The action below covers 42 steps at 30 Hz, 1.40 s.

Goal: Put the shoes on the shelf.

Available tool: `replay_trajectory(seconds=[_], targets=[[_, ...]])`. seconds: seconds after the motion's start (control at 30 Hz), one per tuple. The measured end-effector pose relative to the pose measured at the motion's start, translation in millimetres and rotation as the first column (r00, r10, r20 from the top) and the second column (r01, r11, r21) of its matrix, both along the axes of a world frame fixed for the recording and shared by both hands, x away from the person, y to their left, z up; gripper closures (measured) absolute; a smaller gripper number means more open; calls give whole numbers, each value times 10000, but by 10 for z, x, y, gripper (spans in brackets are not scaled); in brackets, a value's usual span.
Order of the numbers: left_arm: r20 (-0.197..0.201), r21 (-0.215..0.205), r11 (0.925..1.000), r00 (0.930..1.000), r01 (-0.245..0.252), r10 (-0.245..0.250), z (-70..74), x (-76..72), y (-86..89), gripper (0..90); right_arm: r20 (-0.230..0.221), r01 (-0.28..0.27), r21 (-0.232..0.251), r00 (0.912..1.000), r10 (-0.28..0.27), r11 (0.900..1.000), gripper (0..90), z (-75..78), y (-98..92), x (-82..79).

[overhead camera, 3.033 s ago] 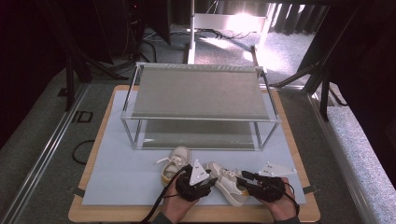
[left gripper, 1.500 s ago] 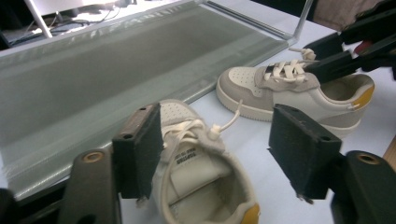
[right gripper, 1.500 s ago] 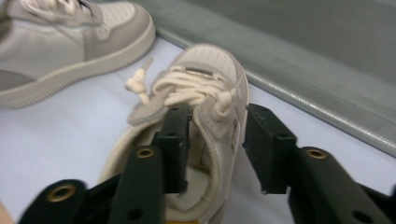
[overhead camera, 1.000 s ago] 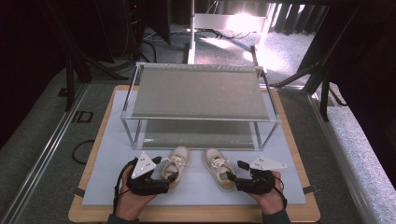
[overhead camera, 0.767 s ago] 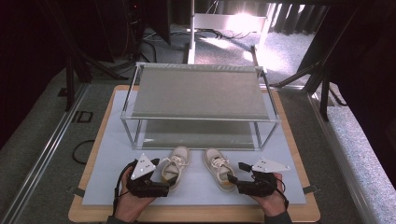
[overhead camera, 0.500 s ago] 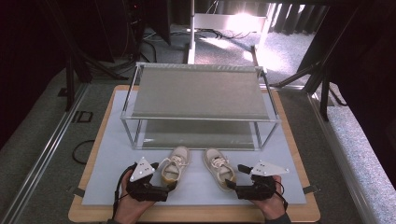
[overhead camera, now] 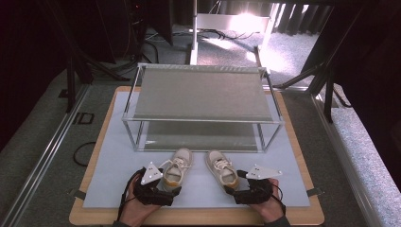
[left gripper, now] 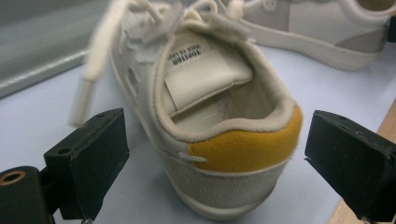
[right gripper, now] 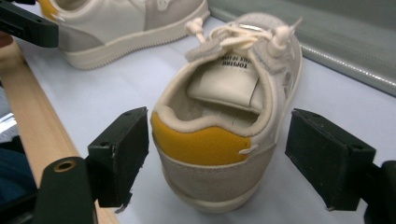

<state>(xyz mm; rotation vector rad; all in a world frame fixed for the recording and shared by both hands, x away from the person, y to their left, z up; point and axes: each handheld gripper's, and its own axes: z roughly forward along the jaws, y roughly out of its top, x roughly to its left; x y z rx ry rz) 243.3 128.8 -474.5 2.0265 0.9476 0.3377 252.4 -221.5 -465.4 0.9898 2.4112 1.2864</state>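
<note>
Now both sneakers sit paired near the counter's front edge before the rack [overhead camera: 201, 101]: left gripper [overhead camera: 166, 188] and right gripper [overhead camera: 235, 185] gape around the left sneaker [overhead camera: 176, 165] and right sneaker [overhead camera: 221, 169] heels, gripping nothing. Next I back away.

You're in a lab-like recording space: dark curtains [overhead camera: 28, 56], tripod legs [overhead camera: 326, 80], cables [overhead camera: 151, 45], a metal-framed rack [overhead camera: 201, 106].

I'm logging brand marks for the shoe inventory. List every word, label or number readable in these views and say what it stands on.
"TOPSTAR" with a smaller line under it, upside down: on the tongue label of the left cream low-top sneaker with a yellow heel patch; the smaller line is too blurred to read.
The same two-line print on the tongue label of the right cream sneaker with a yellow heel patch: too small to read surely.
Nothing else carries readable text.
</note>
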Motion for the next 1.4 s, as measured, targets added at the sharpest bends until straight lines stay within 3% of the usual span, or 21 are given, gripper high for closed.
replay_trajectory(seconds=[0.3, 0.43, 0.93, 1.4], targets=[[-461, 87, 9999, 9989, 54, -49, -96, 86, -57, 82, -2, 29, -179, 10000, -29, 9998, 247, -46, 42, 18], [-376, 115, 9999, 9993, -11, 15, -91, 89, -45, 155, -11, -11, -148, 10000, 11, 9999, 251, -53, 37, 22], [-252, 36, 9983, 9980, 575, -574, -102, 102, -285, 161, -45, -16, -64, 10000, 16, 10000, 257, -57, 32, 21], [-278, 126, 9976, 9974, 674, -671, -97, 106, -402, 156, -93, -21, 10, 10000, 21, 10000, 256, -57, 38, 18]])
